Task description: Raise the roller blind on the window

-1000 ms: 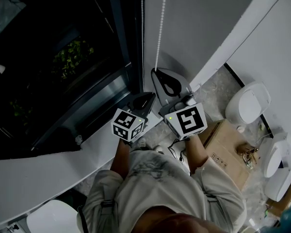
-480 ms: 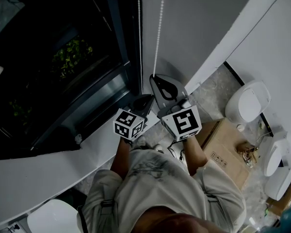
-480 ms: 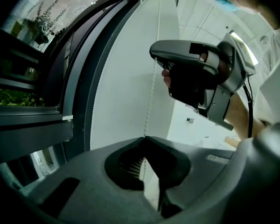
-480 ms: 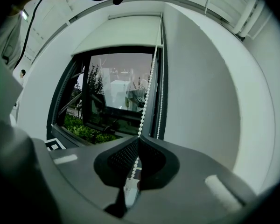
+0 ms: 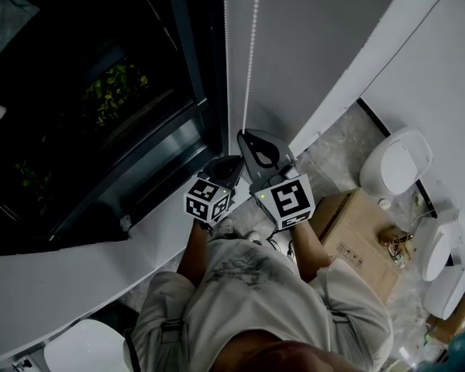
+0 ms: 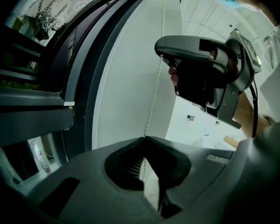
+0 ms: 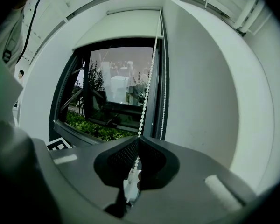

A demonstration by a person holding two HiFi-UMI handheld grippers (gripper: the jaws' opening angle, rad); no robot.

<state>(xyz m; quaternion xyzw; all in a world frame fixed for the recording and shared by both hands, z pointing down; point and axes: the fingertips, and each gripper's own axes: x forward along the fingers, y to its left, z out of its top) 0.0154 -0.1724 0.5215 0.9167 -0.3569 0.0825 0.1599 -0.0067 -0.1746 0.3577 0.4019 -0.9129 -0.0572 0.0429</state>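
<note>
Left gripper point(image 6: 144, 138): jaws together, pinching the bead chain point(image 6: 152, 99) at their tips. The gripper body hides the chain below that point.
Right gripper point(image 7: 138, 137): jaws closed on the same chain, higher up than the left gripper. A white connector piece point(image 7: 130, 183) sits in the hollow behind the tips, partly hidden.
Bead chain: two strands hang just beside the window's right frame. The head view cuts off their upper end.
Window point(image 7: 116, 92): dark frame, with blurred greenery outside.
Roller blind point(image 7: 126, 24): pale fabric across the window top, with bare glass below. The roller is hard to make out.
</note>
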